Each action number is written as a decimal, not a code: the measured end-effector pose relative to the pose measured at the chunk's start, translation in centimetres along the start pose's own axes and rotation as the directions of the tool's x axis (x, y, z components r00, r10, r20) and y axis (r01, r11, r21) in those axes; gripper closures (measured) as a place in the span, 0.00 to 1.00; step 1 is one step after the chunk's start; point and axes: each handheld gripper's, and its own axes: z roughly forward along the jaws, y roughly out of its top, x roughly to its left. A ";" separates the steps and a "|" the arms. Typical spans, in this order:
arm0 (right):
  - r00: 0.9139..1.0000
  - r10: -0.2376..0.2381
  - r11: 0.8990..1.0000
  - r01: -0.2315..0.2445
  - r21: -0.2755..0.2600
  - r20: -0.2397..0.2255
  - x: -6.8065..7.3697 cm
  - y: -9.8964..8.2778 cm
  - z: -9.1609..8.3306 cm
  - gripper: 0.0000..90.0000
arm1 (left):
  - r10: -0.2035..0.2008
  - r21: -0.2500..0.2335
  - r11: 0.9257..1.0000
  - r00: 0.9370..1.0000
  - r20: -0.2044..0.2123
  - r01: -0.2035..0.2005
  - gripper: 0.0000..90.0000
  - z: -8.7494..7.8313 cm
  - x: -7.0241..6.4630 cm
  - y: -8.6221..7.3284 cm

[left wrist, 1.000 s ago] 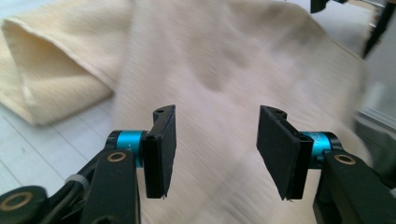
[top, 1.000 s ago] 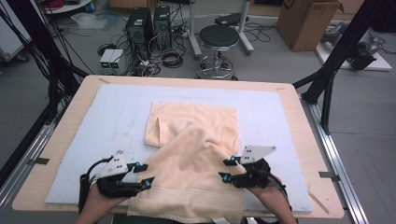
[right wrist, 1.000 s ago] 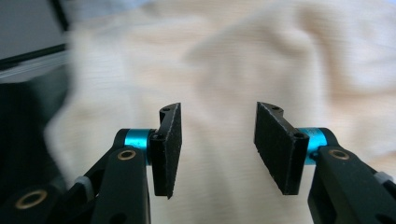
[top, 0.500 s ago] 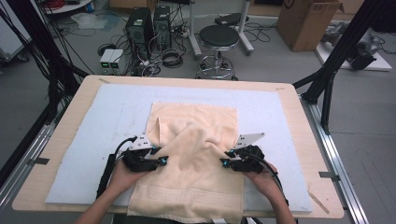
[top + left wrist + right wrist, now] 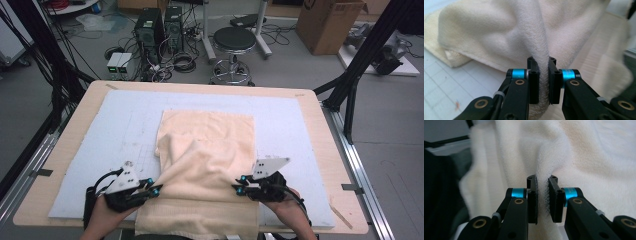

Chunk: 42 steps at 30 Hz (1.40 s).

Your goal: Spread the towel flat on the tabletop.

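A cream towel [image 5: 207, 165] lies on the pale blue mat [image 5: 100, 130], its near part bunched into a raised fold and hanging over the table's front edge. My left gripper [image 5: 156, 189] is at the towel's left edge. In the left gripper view its jaws [image 5: 542, 62] have just been closing and now pinch a thick rolled fold of towel [image 5: 499, 32]. My right gripper [image 5: 239, 186] is at the towel's right edge. Its jaws [image 5: 542, 180] have also just been closing, and they clamp a thin hem of the towel [image 5: 586, 157].
The mat covers a wooden table [image 5: 65, 150], with bare mat to either side of the towel. On the floor beyond stand a black stool [image 5: 235, 40], computer towers [image 5: 160, 25] with cables, and a cardboard box [image 5: 325, 25]. Black frame legs [image 5: 350, 85] flank the table.
Both grippers reached forward onto the towel's side edges, then drew back toward the table's near edge. Their jaws now grip the towel, and its near part is pulled up into a fold.
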 end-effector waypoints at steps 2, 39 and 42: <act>1.000 -0.020 1.000 0.020 0.005 -0.020 1.3 0.2 -0.1 0.89 | 0.009 -0.005 1.000 1.000 0.009 -0.009 0.91 -1.3 -1.1 -0.4; 0.989 -0.010 0.991 0.030 0.131 -0.151 0.9 -2.2 3.4 0.93 | -0.028 0.101 0.995 0.981 0.192 0.009 0.92 3.1 0.7 -2.1; 0.988 -0.005 0.995 0.020 0.093 -0.152 0.6 -2.0 2.8 0.87 | -0.045 0.073 0.997 0.971 0.236 0.029 0.92 2.5 0.9 -2.0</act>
